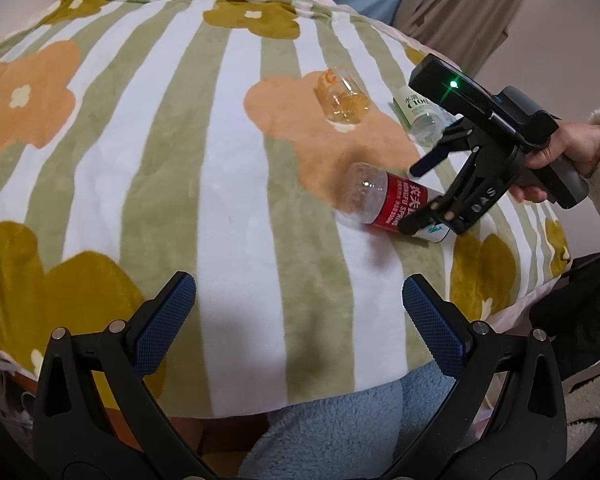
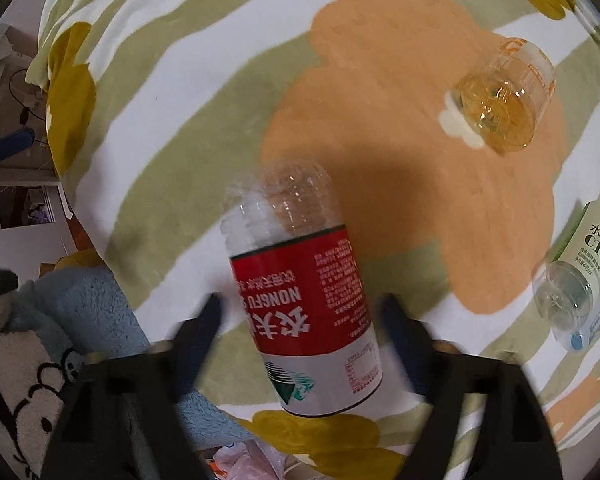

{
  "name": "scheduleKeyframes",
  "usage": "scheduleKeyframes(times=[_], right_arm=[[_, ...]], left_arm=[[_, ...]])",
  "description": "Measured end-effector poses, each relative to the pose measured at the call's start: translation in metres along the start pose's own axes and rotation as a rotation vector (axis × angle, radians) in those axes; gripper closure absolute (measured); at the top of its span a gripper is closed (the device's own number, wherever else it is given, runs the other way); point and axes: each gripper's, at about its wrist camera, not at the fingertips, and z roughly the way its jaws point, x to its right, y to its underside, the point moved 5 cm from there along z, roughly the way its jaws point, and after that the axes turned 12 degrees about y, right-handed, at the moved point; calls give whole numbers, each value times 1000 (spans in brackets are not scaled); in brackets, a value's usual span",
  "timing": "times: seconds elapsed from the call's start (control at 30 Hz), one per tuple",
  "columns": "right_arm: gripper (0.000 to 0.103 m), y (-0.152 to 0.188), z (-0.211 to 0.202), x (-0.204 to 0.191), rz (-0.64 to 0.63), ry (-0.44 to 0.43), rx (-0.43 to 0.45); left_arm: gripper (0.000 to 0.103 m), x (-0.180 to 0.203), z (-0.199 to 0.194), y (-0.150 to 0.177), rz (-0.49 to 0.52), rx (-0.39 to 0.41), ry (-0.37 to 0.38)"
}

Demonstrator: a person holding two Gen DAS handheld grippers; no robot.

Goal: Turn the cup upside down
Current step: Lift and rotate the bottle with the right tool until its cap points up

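Fingers spread on both grippers, neither holding anything; the cut-bottle cups rest on the floral striped blanket

Right gripper: blurred fingers wide apart, flanking the red-labelled Nongfu Spring bottle cup lying on its side, clear gaps each side, no contact seen. Left wrist view shows that gripper low over the same cup, one finger across its label end. Left gripper: blue ribbed pads wide apart over bare blanket, well apart from the cups. Clear orange-printed cup farther back on an orange flower. Green-labelled C100 bottle cup on its side near the right edge
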Motion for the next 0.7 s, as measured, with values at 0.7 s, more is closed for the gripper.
scheduleKeyframes(times=[0.7], right_arm=[[39, -53, 28, -38, -249, 176, -88]], left_arm=[[0, -7, -9, 7, -13, 11, -32]])
